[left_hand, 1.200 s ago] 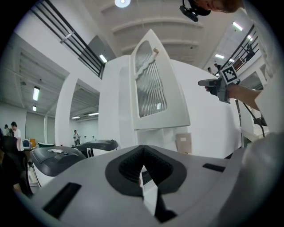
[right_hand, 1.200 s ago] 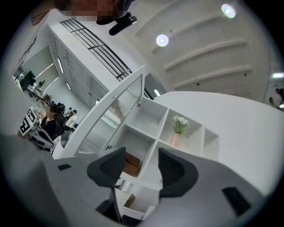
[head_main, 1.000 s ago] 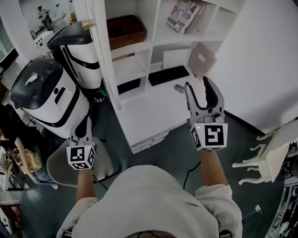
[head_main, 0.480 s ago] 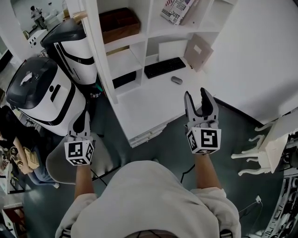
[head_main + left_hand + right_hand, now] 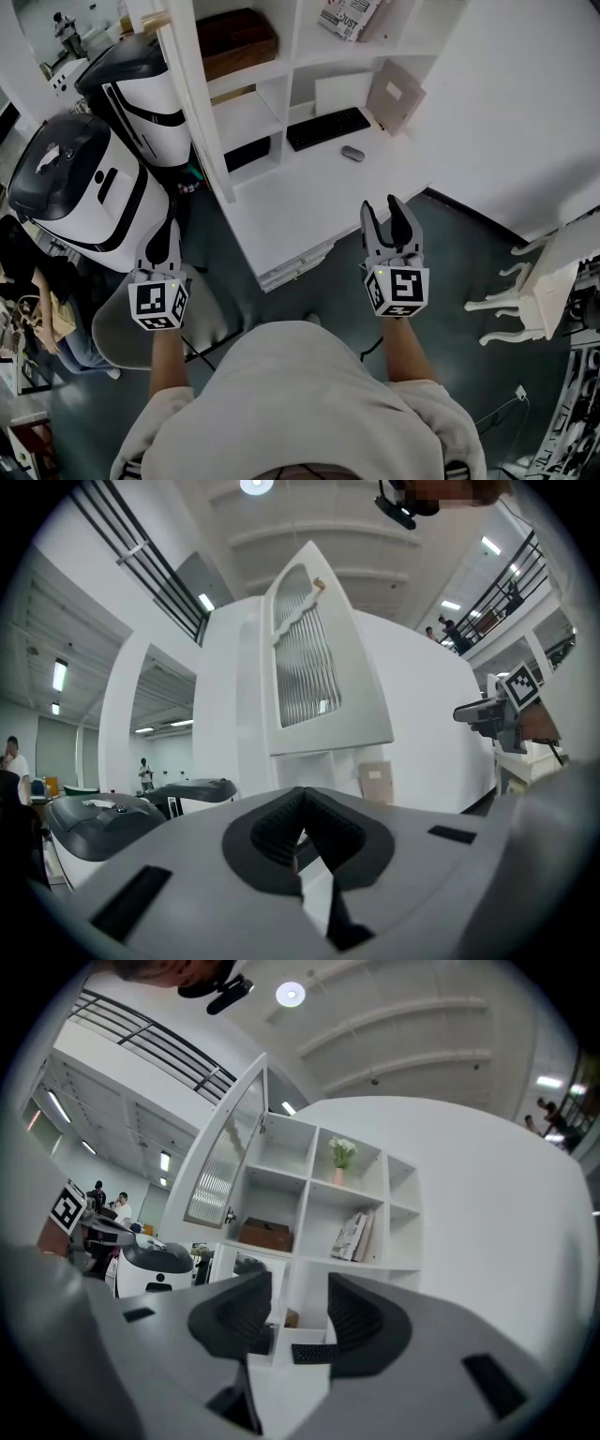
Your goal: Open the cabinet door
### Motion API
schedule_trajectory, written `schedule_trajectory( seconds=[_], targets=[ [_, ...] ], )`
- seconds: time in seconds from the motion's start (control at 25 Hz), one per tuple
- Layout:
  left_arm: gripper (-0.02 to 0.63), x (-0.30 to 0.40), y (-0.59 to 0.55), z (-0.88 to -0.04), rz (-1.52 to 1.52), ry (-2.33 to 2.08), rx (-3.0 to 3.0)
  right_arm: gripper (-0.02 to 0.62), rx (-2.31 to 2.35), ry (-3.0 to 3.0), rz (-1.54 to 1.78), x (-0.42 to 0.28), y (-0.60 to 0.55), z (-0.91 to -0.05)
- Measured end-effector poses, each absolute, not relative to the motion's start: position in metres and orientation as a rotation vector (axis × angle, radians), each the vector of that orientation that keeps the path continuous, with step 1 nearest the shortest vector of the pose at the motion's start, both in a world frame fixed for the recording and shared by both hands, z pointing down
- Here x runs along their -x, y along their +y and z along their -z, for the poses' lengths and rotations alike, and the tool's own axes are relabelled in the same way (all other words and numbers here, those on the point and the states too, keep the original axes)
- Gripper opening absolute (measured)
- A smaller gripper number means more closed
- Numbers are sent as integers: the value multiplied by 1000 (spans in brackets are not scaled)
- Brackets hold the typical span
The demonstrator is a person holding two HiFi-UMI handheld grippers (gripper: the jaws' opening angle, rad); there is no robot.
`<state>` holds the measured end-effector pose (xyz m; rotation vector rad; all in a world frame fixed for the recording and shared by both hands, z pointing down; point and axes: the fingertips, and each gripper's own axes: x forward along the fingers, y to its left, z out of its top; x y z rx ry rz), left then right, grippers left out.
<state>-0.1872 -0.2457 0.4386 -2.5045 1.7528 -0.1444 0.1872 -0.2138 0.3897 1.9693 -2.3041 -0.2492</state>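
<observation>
The white cabinet [image 5: 309, 84] has a tall door with ribbed glass, swung out and seen edge-on [image 5: 192, 103] in the head view. The right gripper view shows the door [image 5: 223, 1162] standing open at the left of the shelves, and it fills the middle of the left gripper view [image 5: 314, 667]. My right gripper [image 5: 391, 214] hovers in front of the white desk surface [image 5: 291, 211]; its jaws have just been closing, stand apart and hold nothing [image 5: 298, 1312]. My left gripper [image 5: 161, 246] hangs low at the left, clear of the door, its pads together [image 5: 305, 803].
Two white-and-black robot bodies [image 5: 80, 187] [image 5: 155, 89] stand left of the door. A keyboard [image 5: 327, 128] and a mouse [image 5: 352, 153] lie on the desk, with a brown box [image 5: 234, 42] and books [image 5: 347, 17] on the shelves. White ornate furniture [image 5: 544, 291] is at the right.
My right gripper has sunk and drawn back from the keyboard towards the desk's front edge, its jaws narrower. The left gripper has stayed put.
</observation>
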Motion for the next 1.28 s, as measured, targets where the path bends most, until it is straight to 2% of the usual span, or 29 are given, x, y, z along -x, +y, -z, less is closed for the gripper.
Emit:
schedule_trajectory(
  seconds=[0.24, 0.64, 1.28],
  targets=[
    [-2, 186, -246, -437, 134, 1740, 2509, 144, -1973, -2285, 241, -186, -211, -395],
    [-2, 186, -242, -432, 115, 1730, 2507, 3, -1987, -2264, 234, -184, -209, -402],
    [-2, 180, -246, -430, 112, 1717, 2510, 2, -1966, -2275, 189, -182, -213, -414]
  ],
)
